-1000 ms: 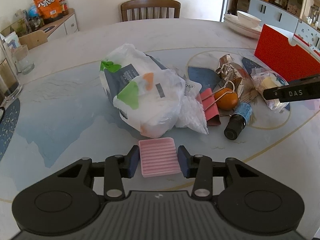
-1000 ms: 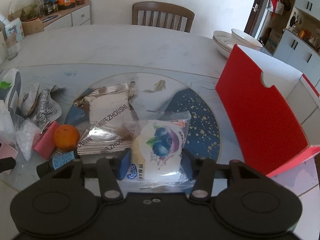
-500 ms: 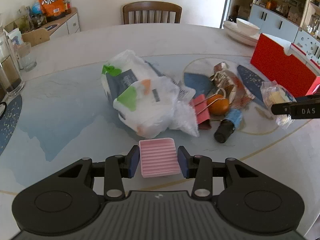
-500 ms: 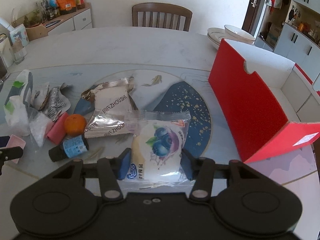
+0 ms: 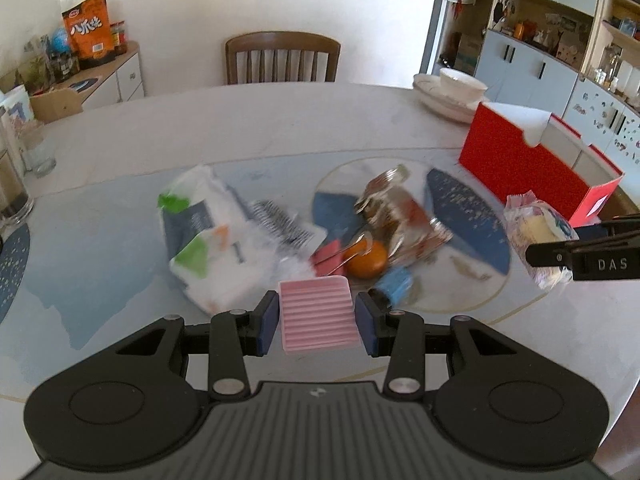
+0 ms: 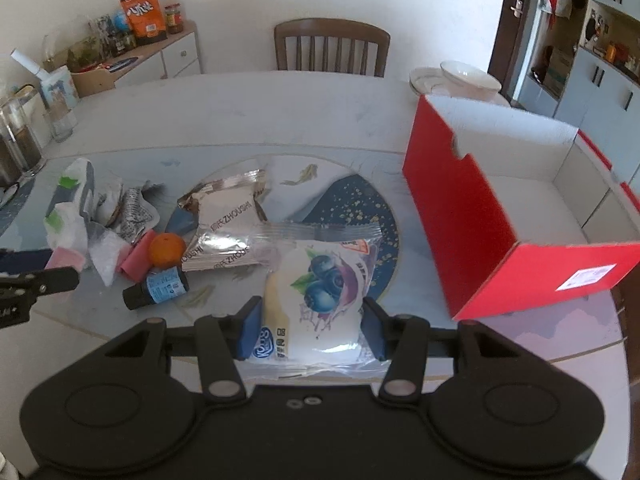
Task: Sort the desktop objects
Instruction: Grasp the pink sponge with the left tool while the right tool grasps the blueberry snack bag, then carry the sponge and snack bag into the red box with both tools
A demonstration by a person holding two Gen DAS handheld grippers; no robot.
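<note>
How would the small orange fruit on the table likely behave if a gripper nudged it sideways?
The orange fruit looks round, so it would probably roll. The pink clip and small bottle close beside it might stop it quickly. Its skin looks smooth, possibly slippery.

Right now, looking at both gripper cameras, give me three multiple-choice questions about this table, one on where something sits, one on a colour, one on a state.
1. Where does the orange lie?
A. inside the red box
B. on the table among the clutter, beside the small dark bottle
C. on the stacked plates

2. What colour is the ridged block in the left gripper?
A. pink
B. green
C. yellow

3. What is the state of the right gripper?
A. open and empty
B. shut on the orange
C. shut on the blueberry snack packet

Answers: 1 B, the orange rests just above the small dark bottle, outside the red box. 2 A, its ridges are pink. 3 C, both pads press the blueberry snack packet.
</note>
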